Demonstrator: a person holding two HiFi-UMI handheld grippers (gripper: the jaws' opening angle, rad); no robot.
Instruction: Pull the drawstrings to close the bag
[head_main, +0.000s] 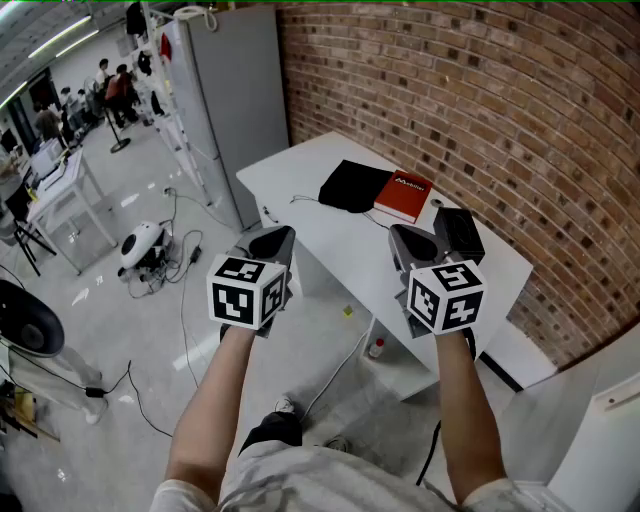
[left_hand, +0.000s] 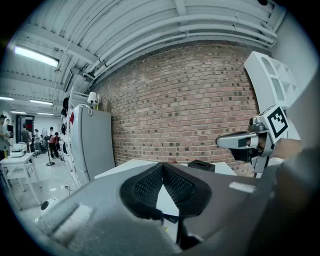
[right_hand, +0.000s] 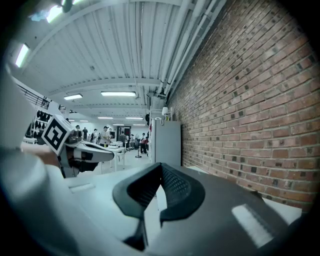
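Brick wall behind white table, black bag lying mid-table just beside red book, black box farther right, left gripper and right gripper raised at the table's near edge, well apart, both jaws pressed together on nothing, open floor below, grey cabinet off left.
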